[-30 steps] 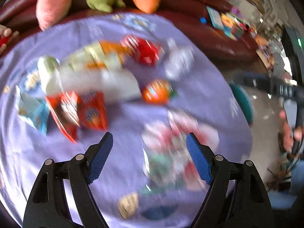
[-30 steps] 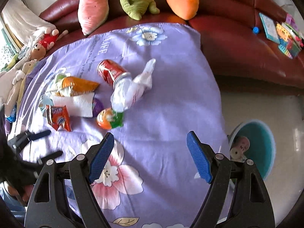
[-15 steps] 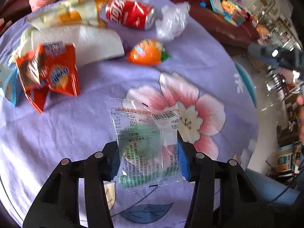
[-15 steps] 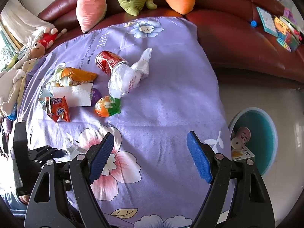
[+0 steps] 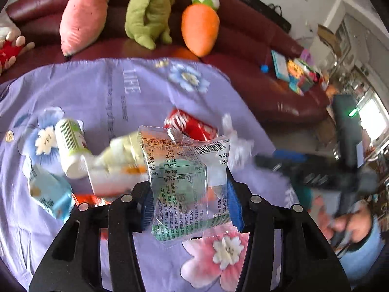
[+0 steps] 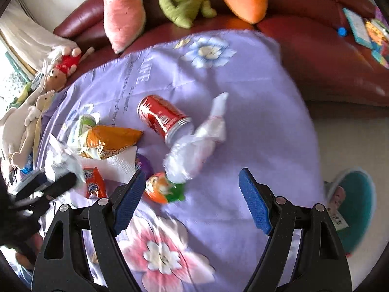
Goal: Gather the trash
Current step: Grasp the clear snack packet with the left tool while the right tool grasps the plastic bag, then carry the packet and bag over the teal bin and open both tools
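Observation:
My left gripper (image 5: 190, 202) is shut on a clear snack wrapper (image 5: 184, 182) with green print and a barcode, held up off the purple flowered cloth (image 5: 116, 90). The rest of the litter lies on the cloth: a red cola can (image 6: 163, 119), a crumpled clear plastic bag (image 6: 197, 150), an orange chip bag (image 6: 109, 141), a paper towel (image 6: 116, 164), a small red packet (image 6: 94, 186) and an orange-and-green candy (image 6: 161, 188). My right gripper (image 6: 192, 199) hangs open above the cloth, just right of the candy, with nothing between its fingers.
A teal bin (image 6: 355, 204) stands on the floor to the right of the cloth. Plush toys (image 6: 124, 12) line the dark red sofa (image 6: 316, 48) behind. A white-green bottle (image 5: 70, 150) and a blue carton (image 5: 51, 194) lie at the left. A person's hand (image 5: 350, 223) holds the right tool.
My left gripper closed on the clear wrapper and lifted it off the cloth. The right gripper stayed open and drifted in closer over the litter.

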The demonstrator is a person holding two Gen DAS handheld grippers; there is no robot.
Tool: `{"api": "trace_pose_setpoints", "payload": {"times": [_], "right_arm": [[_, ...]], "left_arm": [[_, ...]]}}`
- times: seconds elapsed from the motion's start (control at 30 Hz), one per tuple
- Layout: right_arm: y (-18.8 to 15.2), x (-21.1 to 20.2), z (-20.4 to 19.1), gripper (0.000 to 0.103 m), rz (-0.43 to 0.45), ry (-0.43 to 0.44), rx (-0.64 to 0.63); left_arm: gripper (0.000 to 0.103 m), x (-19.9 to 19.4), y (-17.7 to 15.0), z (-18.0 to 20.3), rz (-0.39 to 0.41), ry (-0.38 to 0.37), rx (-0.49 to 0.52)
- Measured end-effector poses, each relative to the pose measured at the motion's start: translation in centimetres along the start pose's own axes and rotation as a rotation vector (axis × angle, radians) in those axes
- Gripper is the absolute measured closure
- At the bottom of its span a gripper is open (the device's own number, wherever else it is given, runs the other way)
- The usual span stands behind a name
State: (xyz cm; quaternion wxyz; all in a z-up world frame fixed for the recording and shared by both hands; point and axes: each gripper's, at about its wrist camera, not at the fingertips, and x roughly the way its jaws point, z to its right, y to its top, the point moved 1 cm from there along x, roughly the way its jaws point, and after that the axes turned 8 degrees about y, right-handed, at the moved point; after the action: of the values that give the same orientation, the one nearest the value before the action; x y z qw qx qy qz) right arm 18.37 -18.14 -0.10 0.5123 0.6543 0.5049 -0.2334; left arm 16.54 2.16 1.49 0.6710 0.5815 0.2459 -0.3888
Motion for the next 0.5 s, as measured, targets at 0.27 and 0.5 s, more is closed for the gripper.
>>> {"api": "trace_pose_setpoints", "payload": {"times": [0.27, 0.5], "right_arm": [[0.9, 5.2, 1.0, 0.052, -0.041, -0.001, 0.025], [0.0, 3.9, 3.0, 0.093, -0.005, 0.052, 0.063]], "left_arm": [[0.052, 1.2, 0.4, -0.7, -0.024, 0.006, -0.022], [0.052, 2.1, 0.5, 1.4, -0.042, -0.005, 0.015]]}}
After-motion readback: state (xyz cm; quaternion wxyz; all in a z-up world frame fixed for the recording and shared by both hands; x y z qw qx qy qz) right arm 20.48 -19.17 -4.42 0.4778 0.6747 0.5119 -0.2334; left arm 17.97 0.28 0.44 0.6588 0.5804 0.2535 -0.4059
